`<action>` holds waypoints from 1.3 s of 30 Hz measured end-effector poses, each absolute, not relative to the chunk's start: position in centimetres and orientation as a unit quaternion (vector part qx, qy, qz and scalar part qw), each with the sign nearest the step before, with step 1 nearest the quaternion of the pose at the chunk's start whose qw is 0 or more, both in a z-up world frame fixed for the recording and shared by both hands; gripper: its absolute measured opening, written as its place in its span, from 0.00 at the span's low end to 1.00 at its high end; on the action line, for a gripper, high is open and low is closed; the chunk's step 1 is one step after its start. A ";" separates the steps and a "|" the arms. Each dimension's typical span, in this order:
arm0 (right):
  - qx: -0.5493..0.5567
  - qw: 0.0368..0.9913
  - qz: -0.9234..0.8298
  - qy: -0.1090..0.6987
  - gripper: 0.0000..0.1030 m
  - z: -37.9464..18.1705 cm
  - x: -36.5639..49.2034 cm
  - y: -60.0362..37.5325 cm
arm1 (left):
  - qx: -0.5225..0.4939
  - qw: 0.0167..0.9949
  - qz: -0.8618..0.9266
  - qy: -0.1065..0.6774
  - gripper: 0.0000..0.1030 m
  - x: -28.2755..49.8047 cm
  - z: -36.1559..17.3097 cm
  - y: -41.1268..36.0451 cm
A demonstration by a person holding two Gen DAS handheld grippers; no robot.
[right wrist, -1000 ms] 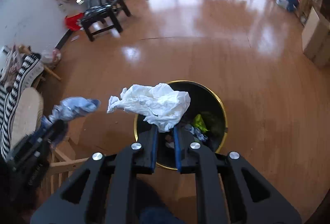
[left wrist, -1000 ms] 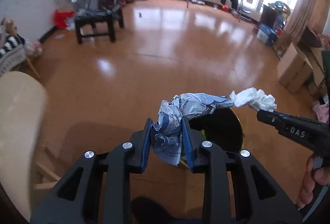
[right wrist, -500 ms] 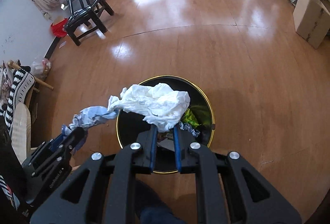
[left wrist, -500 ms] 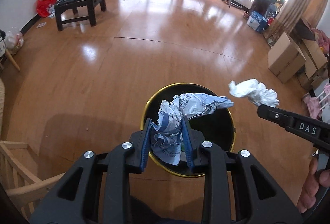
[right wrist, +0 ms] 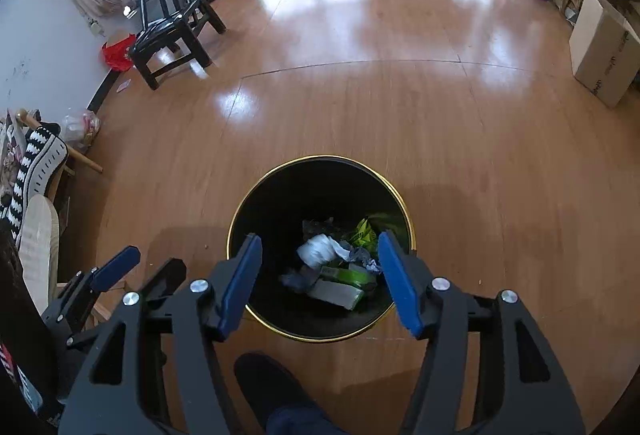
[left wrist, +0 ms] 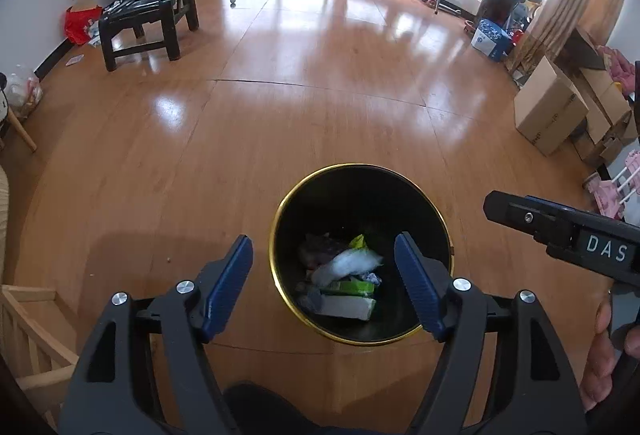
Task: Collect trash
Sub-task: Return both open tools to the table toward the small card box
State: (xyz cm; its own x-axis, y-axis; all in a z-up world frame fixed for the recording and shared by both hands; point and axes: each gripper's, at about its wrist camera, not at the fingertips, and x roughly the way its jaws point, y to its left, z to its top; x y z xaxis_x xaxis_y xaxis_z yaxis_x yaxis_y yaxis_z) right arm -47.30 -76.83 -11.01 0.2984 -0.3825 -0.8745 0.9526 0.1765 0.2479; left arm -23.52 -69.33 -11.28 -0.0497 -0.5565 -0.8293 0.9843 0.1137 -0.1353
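A black round bin with a gold rim (left wrist: 276, 235) (right wrist: 240, 211) stands on the wooden floor under both grippers. Inside lie a white crumpled tissue (left wrist: 348, 262) (right wrist: 318, 250), a bluish crumpled paper (right wrist: 362, 259), a green-and-white carton (left wrist: 346, 305) (right wrist: 338, 291) and a yellow-green wrapper (right wrist: 366, 231). My left gripper (left wrist: 324, 247) hangs over the bin's near left side, its jaws opening with nothing between them. My right gripper (right wrist: 320, 245) hovers over the bin's near edge, jaws opening and empty too. Its body also shows at the right of the left wrist view, held by a hand (left wrist: 600, 355).
A black wooden chair (left wrist: 148, 23) (right wrist: 172, 31) stands far left near a red bag (left wrist: 82, 23). Cardboard boxes (left wrist: 552, 111) (right wrist: 600, 51) line the right wall. A pale wooden chair frame (left wrist: 24, 335) is at my near left. A dark shoe (right wrist: 272, 383) is just below the bin.
Both grippers opened. The bluish paper left the left jaws and the white tissue left the right jaws; both now lie in the bin.
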 end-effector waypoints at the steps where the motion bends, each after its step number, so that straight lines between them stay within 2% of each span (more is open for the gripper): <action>1: 0.416 0.691 -0.486 0.337 0.62 -10.8 -47.2 -76.7 | 0.272 0.636 -0.608 0.390 0.70 -23.3 -10.9 -69.0; 7: 0.381 0.725 -0.464 0.337 0.69 -9.1 -44.9 -75.5 | 0.250 0.663 -0.601 0.370 0.77 -20.5 -7.2 -65.9; 12: 0.328 0.777 -0.410 0.347 0.70 -6.6 -40.1 -72.8 | 0.206 0.717 -0.568 0.348 0.83 -15.4 -1.9 -59.8; 20: 0.239 0.864 -0.258 0.360 0.75 -0.7 -26.3 -64.0 | 0.173 0.809 -0.453 0.333 0.89 -5.5 2.5 -46.9; 30: 0.160 0.905 -0.029 0.394 0.78 3.5 -8.0 -46.9 | 0.133 0.901 -0.252 0.326 0.92 5.6 3.0 -24.9; 39: 0.144 0.894 0.082 0.416 0.78 3.1 7.4 -36.1 | 0.027 0.909 -0.109 0.402 0.92 15.4 -1.0 -8.9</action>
